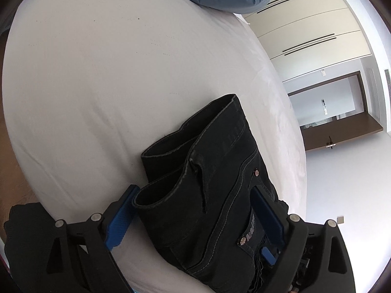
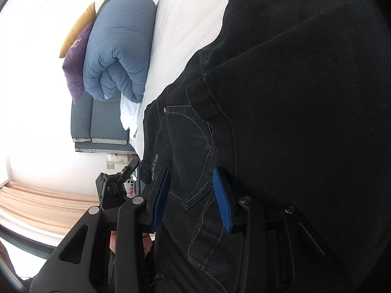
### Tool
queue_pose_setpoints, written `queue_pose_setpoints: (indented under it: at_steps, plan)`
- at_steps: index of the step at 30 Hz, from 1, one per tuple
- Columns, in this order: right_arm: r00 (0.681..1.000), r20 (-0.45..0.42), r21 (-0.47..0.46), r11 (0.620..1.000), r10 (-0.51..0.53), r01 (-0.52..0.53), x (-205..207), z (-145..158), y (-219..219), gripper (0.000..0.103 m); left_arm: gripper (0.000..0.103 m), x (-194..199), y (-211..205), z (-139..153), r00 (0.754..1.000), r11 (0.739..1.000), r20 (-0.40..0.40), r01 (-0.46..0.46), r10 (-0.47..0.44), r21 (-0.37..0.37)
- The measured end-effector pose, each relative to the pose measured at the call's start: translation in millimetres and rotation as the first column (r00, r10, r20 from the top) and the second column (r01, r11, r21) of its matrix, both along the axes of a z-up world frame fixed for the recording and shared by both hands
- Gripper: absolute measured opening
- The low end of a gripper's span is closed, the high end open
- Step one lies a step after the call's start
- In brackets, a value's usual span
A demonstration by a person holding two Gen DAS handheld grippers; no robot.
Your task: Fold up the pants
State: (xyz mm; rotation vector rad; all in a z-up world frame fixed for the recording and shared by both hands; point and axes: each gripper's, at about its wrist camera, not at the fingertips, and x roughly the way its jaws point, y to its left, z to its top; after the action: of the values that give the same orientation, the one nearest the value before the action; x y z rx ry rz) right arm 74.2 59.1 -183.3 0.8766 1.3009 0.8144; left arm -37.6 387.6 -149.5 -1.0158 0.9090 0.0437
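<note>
The black pants [image 1: 207, 183] lie bunched on the white bed [image 1: 97, 85], folded layers filling the gap between both pairs of jaws. The left gripper [image 1: 193, 210] is clamped on the waistband end; the right gripper [image 2: 190, 197] is clamped around the pocket area. A blue duvet [image 2: 119, 51] lies beyond.

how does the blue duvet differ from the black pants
The duvet is blue, puffy and rolled into a thick bundle; the pants are black denim with stitched seams and rivets, lying in flatter layers. The duvet sits untouched at the far end of the bed; the pants are between the fingers of both the left hand-held gripper and the right hand-held gripper. Both rest on the white bed.
</note>
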Motion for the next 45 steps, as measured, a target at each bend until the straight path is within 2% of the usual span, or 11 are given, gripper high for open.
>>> queue_pose_setpoints:
  at_steps: [3,5,10,14,20,28,36,39,41,43,45]
  plan:
    - [1.000,0.002,0.016,1.000,-0.005,0.005,0.4,-5.2,0.0,0.033,0.081,5.3,5.6,-2.9,1.000,0.999,-0.002,-0.019,0.019,-0.047]
    - [1.000,0.001,0.004,1.000,-0.005,0.005,0.0,-3.5,0.3,0.033,0.062,9.6,7.7,-4.1,1.000,0.998,-0.010,-0.010,0.009,-0.055]
    - [1.000,0.005,-0.012,1.000,0.001,-0.001,0.6,-2.1,0.9,0.033,0.036,10.6,10.4,-11.5,0.999,0.999,-0.034,-0.014,0.013,-0.042]
    - [1.000,0.018,-0.024,1.000,0.002,-0.001,-0.5,-0.4,1.5,0.032,0.022,8.1,13.8,-16.1,0.999,0.998,-0.028,-0.018,0.016,-0.068]
    - [0.999,0.032,-0.041,0.999,-0.005,0.007,-1.2,2.2,3.9,0.030,0.016,9.7,7.7,-3.7,1.000,0.999,-0.007,-0.021,0.020,-0.026]
    - [1.000,0.027,-0.059,0.998,-0.014,0.016,0.0,-5.7,4.2,0.014,0.014,10.2,-14.1,36.6,0.997,0.995,0.066,0.025,-0.032,0.096]
    - [0.999,0.039,-0.036,0.999,-0.032,0.034,-0.4,-11.4,2.4,0.010,0.014,17.8,-72.6,89.8,0.976,0.950,0.132,0.130,-0.173,0.283]
    - [0.998,0.026,-0.009,0.998,-0.059,0.059,-0.3,-5.9,-3.8,0.018,0.014,20.4,-110.8,114.4,0.952,0.907,0.154,0.190,-0.263,0.376]
    - [0.993,0.048,0.028,0.993,-0.112,0.111,-1.9,9.0,-18.9,0.048,0.014,19.6,-142.7,127.7,0.928,0.866,0.162,0.237,-0.336,0.441]
    - [0.981,0.077,0.088,0.981,-0.178,0.171,-4.9,27.1,-41.2,0.085,0.014,19.5,-180.9,135.3,0.894,0.816,0.155,0.298,-0.421,0.495]
    - [0.966,0.103,0.125,0.966,-0.239,0.226,-7.4,47.9,-70.5,0.086,0.014,18.6,-224.3,135.0,0.855,0.760,0.136,0.358,-0.500,0.542]
